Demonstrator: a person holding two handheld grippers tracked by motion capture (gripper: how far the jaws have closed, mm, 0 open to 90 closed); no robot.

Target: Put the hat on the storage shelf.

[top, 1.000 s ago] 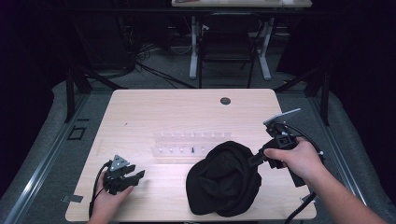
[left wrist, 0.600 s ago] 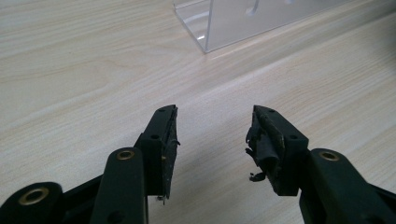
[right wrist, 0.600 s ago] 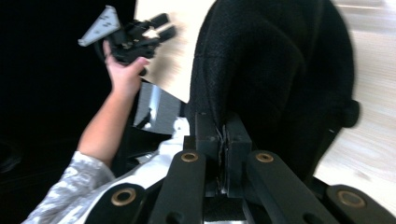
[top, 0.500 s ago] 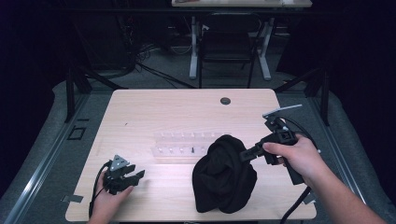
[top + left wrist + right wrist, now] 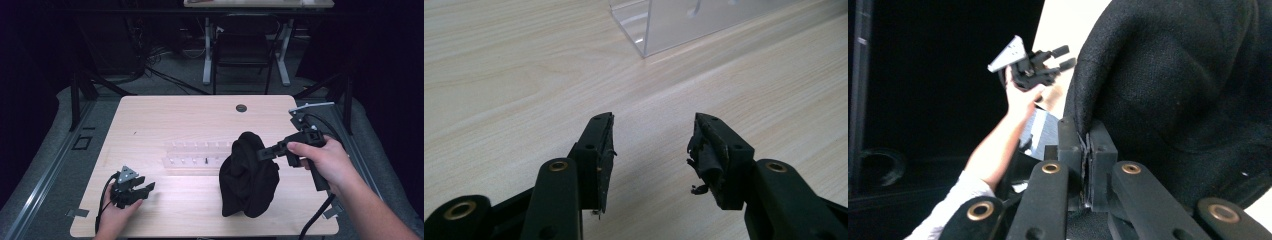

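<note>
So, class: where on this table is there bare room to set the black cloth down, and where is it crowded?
Bare wood lies along the table's far edge, behind the clear rack, and between the left tongs and the black cloth. It is crowded around rack and cloth, held by the right tongs.

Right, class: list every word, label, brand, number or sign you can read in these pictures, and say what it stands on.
None can be read: no writing shows on the black garment, the clear plastic rack, the wooden table, the left gripper or the right gripper.
</note>
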